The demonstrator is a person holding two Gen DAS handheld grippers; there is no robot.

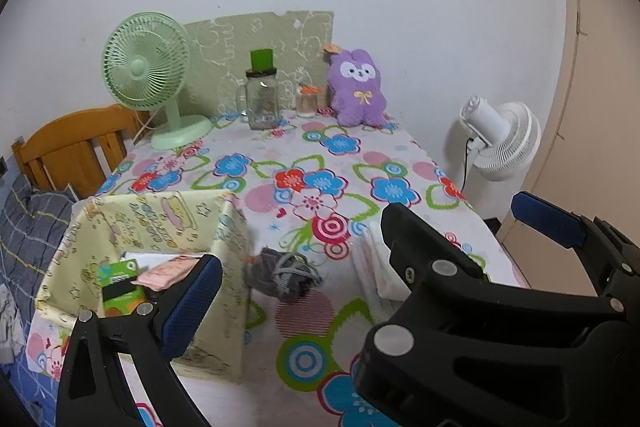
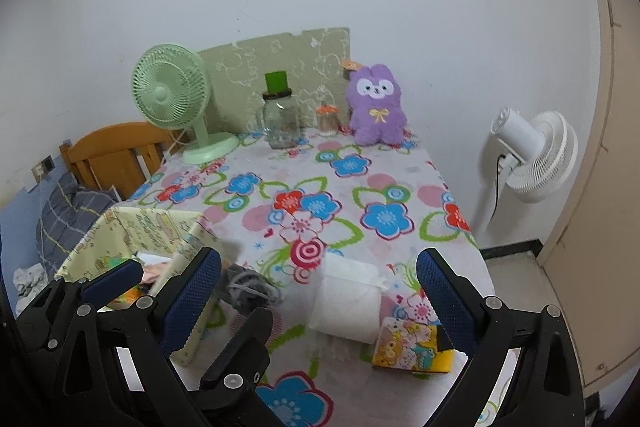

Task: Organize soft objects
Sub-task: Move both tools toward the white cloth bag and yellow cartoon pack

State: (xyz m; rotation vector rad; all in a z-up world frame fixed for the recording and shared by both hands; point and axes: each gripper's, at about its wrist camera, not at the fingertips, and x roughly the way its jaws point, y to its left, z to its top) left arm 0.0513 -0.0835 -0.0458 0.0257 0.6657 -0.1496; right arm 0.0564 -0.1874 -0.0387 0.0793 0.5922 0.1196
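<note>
A grey soft bundle [image 1: 284, 275] [image 2: 248, 287] with a cord lies on the flowered tablecloth [image 1: 320, 163] beside a yellow patterned box [image 1: 160, 227] [image 2: 152, 223]. A green packet [image 1: 120, 287] and a pink packet [image 1: 168, 273] lie in that box. A white roll of soft paper [image 2: 348, 303] and a cartoon-printed yellow sponge [image 2: 408, 343] lie to the right. A purple plush rabbit [image 1: 358, 89] [image 2: 376, 105] sits at the table's back. My left gripper [image 1: 312, 279] is open over the box's corner and the bundle. My right gripper [image 2: 320, 259] [image 1: 460, 215] is open before the roll. Their fingers overlap.
A green desk fan [image 1: 146, 67], a glass jar with a green lid [image 1: 262, 99] and a small jar [image 1: 308, 101] stand at the back before a patterned board. A white floor fan [image 2: 536, 155] stands right of the table. A wooden headboard [image 1: 76, 143] and bedding lie left.
</note>
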